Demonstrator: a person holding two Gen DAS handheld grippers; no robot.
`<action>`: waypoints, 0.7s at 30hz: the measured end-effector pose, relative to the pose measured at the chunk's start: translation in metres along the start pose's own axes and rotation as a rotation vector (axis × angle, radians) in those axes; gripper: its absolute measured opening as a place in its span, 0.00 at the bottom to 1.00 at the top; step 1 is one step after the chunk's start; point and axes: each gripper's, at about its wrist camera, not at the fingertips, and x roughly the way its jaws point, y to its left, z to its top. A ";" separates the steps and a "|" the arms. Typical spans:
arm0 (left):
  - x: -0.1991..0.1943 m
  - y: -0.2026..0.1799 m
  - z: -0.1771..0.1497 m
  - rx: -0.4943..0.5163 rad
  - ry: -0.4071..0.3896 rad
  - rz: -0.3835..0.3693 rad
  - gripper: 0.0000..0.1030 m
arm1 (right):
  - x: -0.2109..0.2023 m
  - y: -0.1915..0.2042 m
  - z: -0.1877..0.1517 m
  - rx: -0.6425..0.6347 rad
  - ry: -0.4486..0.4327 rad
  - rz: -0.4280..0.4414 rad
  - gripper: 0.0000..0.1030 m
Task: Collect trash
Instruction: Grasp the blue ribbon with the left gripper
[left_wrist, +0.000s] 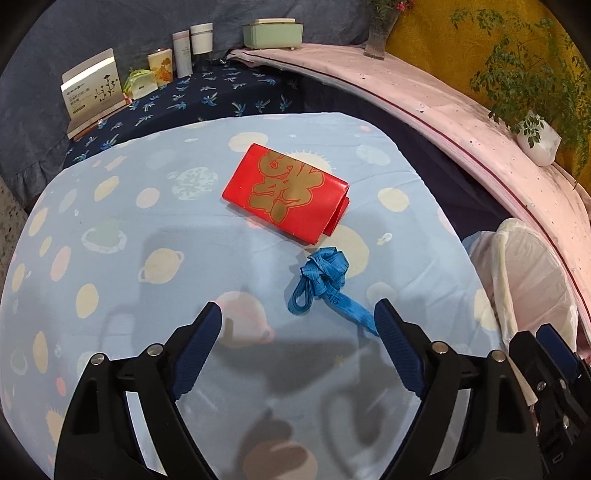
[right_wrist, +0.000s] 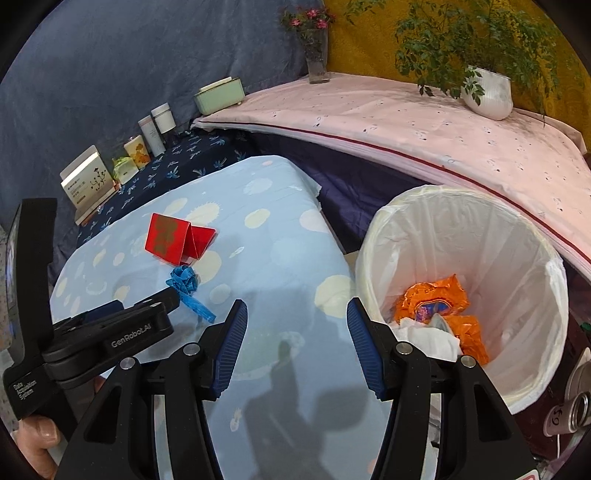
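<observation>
A folded red paper with gold lettering (left_wrist: 286, 194) lies on the light blue planet-print table cover (left_wrist: 147, 229); it also shows in the right wrist view (right_wrist: 177, 240). A crumpled blue ribbon (left_wrist: 325, 286) lies just in front of it, also seen from the right (right_wrist: 186, 284). My left gripper (left_wrist: 298, 321) is open and empty, just short of the ribbon, whose tail reaches its right finger. My right gripper (right_wrist: 295, 314) is open and empty, above the table edge beside the white-lined trash bin (right_wrist: 524, 266), which holds an orange wrapper (right_wrist: 439, 299) and white tissue.
Boxes and bottles (left_wrist: 147, 77) stand on the dark blue floral cloth at the back. A pink-covered ledge (right_wrist: 406, 122) carries a green box, a flower vase and a potted plant (right_wrist: 487, 92). A can (right_wrist: 581, 406) sits at the far right.
</observation>
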 end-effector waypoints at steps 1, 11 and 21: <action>0.004 0.000 0.001 0.000 0.005 -0.003 0.78 | 0.002 0.001 0.001 -0.001 0.003 0.001 0.53; 0.029 0.005 0.006 0.005 0.046 -0.045 0.27 | 0.028 0.011 0.003 -0.007 0.033 0.001 0.53; 0.008 0.035 0.000 -0.054 0.025 -0.089 0.17 | 0.035 0.040 0.006 -0.042 0.044 0.033 0.53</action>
